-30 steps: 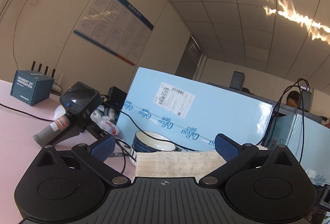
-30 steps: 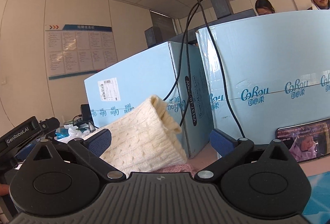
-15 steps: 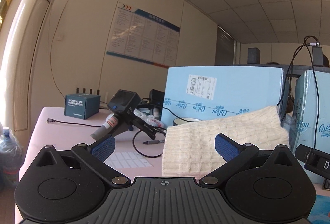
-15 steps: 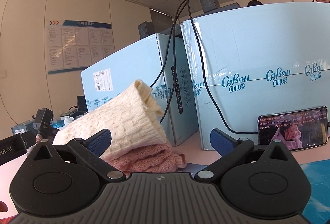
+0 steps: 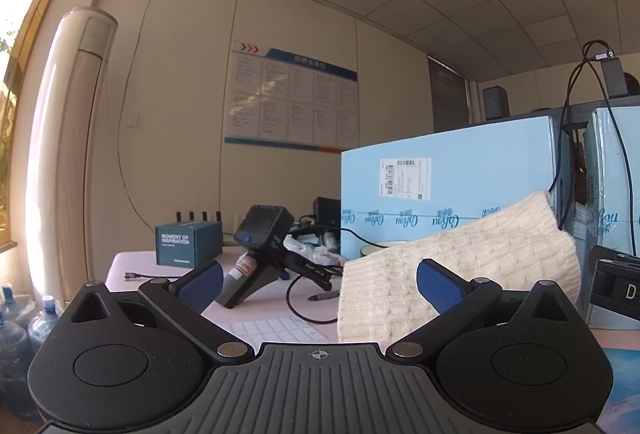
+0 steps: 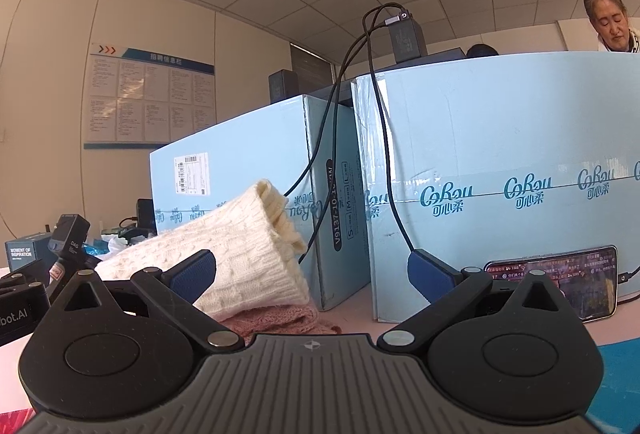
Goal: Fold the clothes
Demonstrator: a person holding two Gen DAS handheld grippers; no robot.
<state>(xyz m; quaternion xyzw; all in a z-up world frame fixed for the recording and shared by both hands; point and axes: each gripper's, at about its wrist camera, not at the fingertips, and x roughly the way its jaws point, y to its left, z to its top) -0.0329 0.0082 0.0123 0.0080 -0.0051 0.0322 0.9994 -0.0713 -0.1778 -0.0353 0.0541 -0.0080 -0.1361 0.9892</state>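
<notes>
Both the left hand-held gripper (image 5: 316, 280) and the right hand-held gripper (image 6: 312, 268) were released and empty, the folded cream knit (image 6: 224, 254) sat atop a pink knit (image 6: 280, 318) on the surface, so the next move probably called for another garment.

Low tabletop wrist views, sharing cream knit (image 5: 460, 266) (image 6: 224, 258)

knit garment (image 6: 240, 254) lies atop another garment (image 6: 280, 318), before boxes (image 6: 248, 178)
</notes>
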